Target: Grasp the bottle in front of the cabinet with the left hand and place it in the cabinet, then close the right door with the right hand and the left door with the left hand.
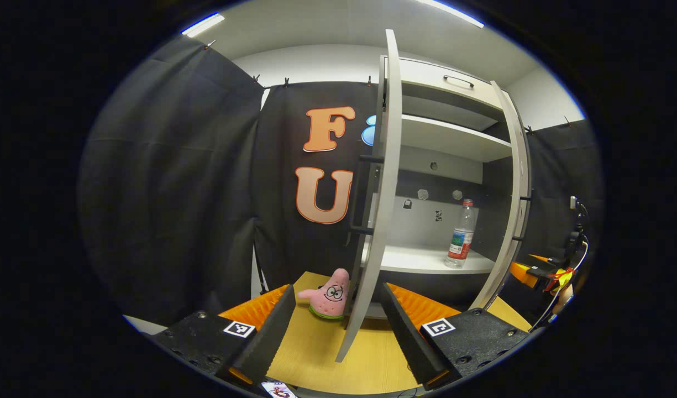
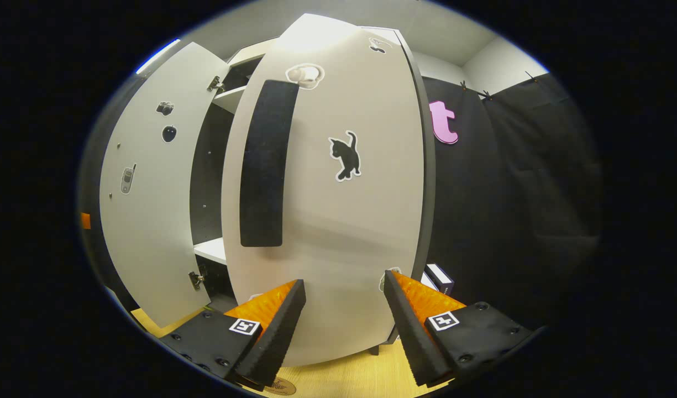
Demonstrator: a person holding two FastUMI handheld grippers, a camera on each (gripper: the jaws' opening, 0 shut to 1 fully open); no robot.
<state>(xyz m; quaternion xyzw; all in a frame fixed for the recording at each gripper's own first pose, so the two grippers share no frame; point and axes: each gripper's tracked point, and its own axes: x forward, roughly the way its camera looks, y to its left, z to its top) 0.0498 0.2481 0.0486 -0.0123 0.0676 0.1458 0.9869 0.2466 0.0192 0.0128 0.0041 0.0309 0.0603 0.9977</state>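
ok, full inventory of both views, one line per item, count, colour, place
bottle: 1, clear with red-and-green label, upright on the cabinet's lower shelf
cabinet: 1, white with dark interior, on the wooden table
left door: 1, white, swung open, edge-on in the left gripper view
right door: 1, white with black handle strip and cat sticker, partly open, close ahead in the right gripper view
plush star toy: 1, pink, on the table beside the left door
small box: 1, dark and white, right of the cabinet base
left gripper: 1, jaws apart, empty, facing the left door's edge
right gripper: 1, jaws apart, empty, facing the right door
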